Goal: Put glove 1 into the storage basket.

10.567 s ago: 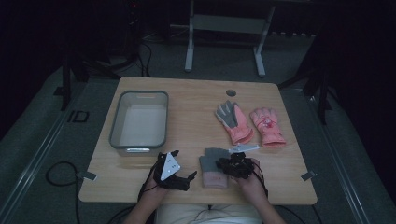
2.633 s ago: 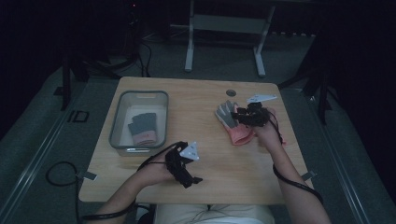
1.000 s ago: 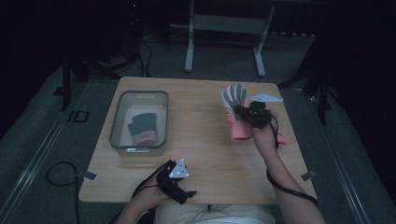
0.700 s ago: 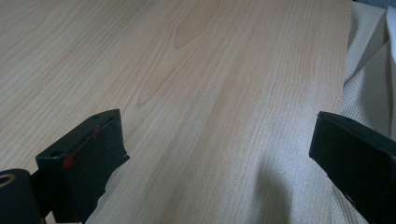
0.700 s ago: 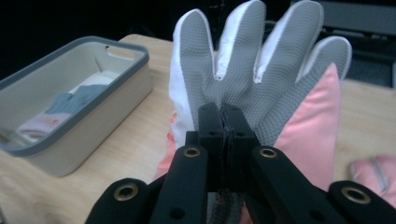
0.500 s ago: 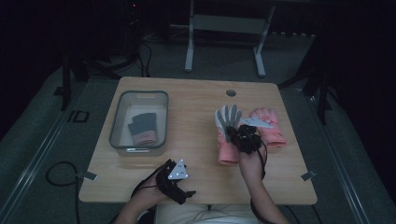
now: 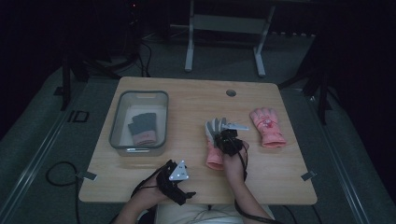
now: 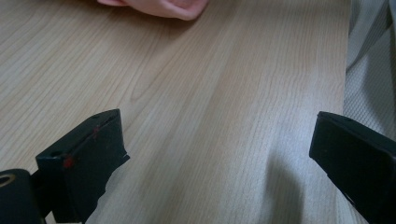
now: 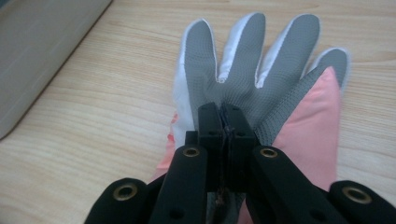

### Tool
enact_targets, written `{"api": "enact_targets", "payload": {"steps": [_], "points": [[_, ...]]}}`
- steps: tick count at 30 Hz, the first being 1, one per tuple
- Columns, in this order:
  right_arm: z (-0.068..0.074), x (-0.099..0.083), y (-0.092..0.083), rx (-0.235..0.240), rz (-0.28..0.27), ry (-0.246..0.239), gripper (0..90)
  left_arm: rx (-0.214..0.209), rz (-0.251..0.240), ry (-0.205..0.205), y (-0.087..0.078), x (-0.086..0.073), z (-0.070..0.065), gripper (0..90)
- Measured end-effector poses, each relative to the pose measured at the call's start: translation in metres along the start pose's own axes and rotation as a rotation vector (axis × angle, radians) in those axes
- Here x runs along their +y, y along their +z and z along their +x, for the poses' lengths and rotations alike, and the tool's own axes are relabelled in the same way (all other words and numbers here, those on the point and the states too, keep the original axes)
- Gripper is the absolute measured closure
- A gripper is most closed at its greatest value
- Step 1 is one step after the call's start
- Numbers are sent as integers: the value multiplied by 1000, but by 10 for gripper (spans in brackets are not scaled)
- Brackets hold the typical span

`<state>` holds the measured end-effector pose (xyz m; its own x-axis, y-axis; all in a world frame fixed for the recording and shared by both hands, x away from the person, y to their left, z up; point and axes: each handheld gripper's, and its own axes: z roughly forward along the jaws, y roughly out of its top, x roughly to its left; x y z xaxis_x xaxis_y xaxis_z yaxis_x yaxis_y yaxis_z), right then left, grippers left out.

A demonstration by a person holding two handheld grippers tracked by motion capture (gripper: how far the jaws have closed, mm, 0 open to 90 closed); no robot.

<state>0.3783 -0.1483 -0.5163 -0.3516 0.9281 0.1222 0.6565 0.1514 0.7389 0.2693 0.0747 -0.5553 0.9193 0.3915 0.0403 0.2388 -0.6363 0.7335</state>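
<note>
The wooden table point(image 7: 187, 100) carries every item. At its left stands a grey plastic bin point(image 7: 117, 126) containing a dark grey glove with a pink cuff point(image 7: 142, 129). At the right lies a pink glove point(image 7: 267, 126), back upward and well apart from the work.

The task item, a pink glove with a grey palm point(image 7: 214, 142), sits at table centre, fingers pointing away from the person. The high view shows its pink cuff point(image 7: 215, 158) on the table surface; the right gripper view shows the textured palm point(image 9: 261, 65), which the high view does not resolve.

The right gripper point(image 7: 228, 139) has its jaws clenched on this glove at the palm. The left gripper point(image 7: 173, 181) rests at the near table edge; the left gripper view shows its jaws spread wide over bare wood, grasping nothing.
</note>
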Motion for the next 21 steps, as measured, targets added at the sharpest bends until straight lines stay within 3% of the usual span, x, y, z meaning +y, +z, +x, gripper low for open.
{"api": "enact_targets", "payload": {"steps": [5,8,15,17,21], "points": [[1,-3,17,17,37,-18,872,0,-13,-11,-1,-1,2,30],[5,-7,23,11,39,-63,871,1,-8,-10,-1,-1,2,29],[0,-6,26,56,44,-83,858,-1,-8,-7,-1,0,2,30],[-1,-3,23,63,45,-72,779,0,-6,-6,0,-1,1,30],[0,1,10,59,7,-106,714,-2,-9,-10,0,-1,2,30]]}}
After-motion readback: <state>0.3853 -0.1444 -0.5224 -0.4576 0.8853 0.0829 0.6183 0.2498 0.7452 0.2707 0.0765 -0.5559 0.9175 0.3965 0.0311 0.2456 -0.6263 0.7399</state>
